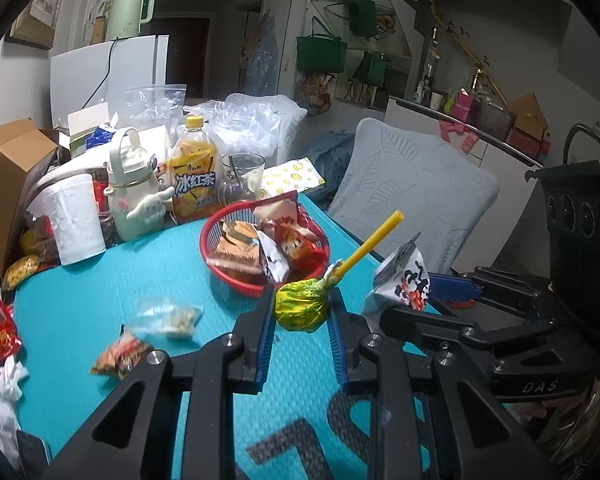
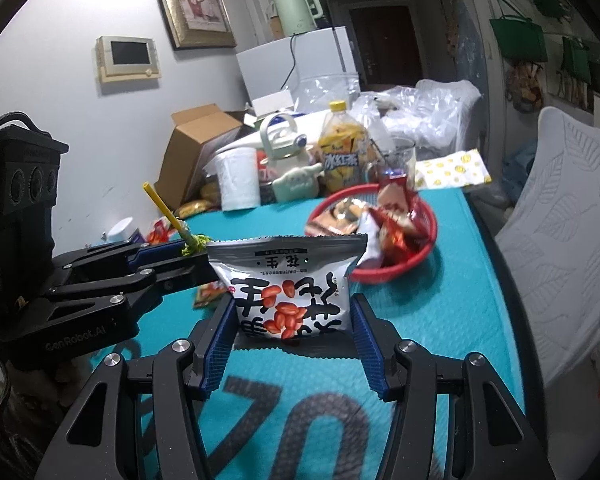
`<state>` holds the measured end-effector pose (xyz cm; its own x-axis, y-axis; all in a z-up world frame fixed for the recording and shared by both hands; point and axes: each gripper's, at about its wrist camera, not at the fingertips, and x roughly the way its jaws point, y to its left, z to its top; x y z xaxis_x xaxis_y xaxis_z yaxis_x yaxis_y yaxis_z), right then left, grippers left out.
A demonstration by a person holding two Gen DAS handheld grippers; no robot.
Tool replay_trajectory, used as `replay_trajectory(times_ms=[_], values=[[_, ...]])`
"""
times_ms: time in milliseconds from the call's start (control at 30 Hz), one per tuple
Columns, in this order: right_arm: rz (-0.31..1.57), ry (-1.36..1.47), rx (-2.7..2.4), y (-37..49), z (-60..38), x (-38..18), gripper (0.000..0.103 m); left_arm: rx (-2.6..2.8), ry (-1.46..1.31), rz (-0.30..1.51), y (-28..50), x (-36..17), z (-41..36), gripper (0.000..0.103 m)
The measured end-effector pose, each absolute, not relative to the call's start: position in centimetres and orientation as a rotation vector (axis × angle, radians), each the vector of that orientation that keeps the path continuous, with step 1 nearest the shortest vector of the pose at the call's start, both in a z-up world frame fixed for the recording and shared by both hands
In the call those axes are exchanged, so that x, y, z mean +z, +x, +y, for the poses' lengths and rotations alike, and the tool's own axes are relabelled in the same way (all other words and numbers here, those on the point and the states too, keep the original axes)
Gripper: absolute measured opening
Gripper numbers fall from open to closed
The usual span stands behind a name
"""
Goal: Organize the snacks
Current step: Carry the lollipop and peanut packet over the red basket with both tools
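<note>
Left wrist view. Left gripper [image 1: 302,312] at lower centre, clenched on a lollipop [image 1: 300,309] in green-yellow wrapper, its yellow stick angled toward the upper right. Held above the teal mat [image 1: 100,300], just in front of the red basket [image 1: 220,276]. Basket at centre frame, filled with several snack packets [image 1: 268,240]. Right gripper [image 1: 424,294] entered from the right edge, grasping a white peanut packet [image 1: 404,280] seen edge-on. Two loose snacks on the mat at lower left: a clear bag [image 1: 168,318] and an orange-red packet [image 1: 122,356]. Clutter along the far edge of the mat: paper roll [image 1: 76,220], pale kettle-shaped bottle [image 1: 134,188], iced tea bottle [image 1: 192,168], glass [image 1: 242,178], cardboard box [image 1: 8,184]. Pale cushion [image 1: 412,188] at right.

Right wrist view. Right gripper [image 2: 294,320] at lower centre, closed on both sides of the peanut packet [image 2: 288,284], printed face upside down, red peanuts pictured. Packet raised over the teal mat [image 2: 440,320]. Left gripper [image 2: 192,258] came in from the left edge, gripping the lollipop [image 2: 194,242]; only the wrapper twist and stick visible, the head hidden behind the packet. Red basket [image 2: 384,272] at centre right, just beyond the packet, snack packets [image 2: 396,224] heaped inside. Same bottles and paper roll [image 2: 238,180] behind, at upper centre.
</note>
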<state>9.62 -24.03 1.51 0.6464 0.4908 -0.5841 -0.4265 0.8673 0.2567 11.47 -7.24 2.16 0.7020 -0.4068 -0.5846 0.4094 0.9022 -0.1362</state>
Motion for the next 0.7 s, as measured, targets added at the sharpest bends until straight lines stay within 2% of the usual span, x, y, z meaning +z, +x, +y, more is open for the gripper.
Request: replay_trajectory(times_ms=[700], values=[[0.728,0.116,0.432,18.6,-28.0,-1.2,0.055,-0.474,0.010,0.790,22.9,-3.0,-11.5,0.024]])
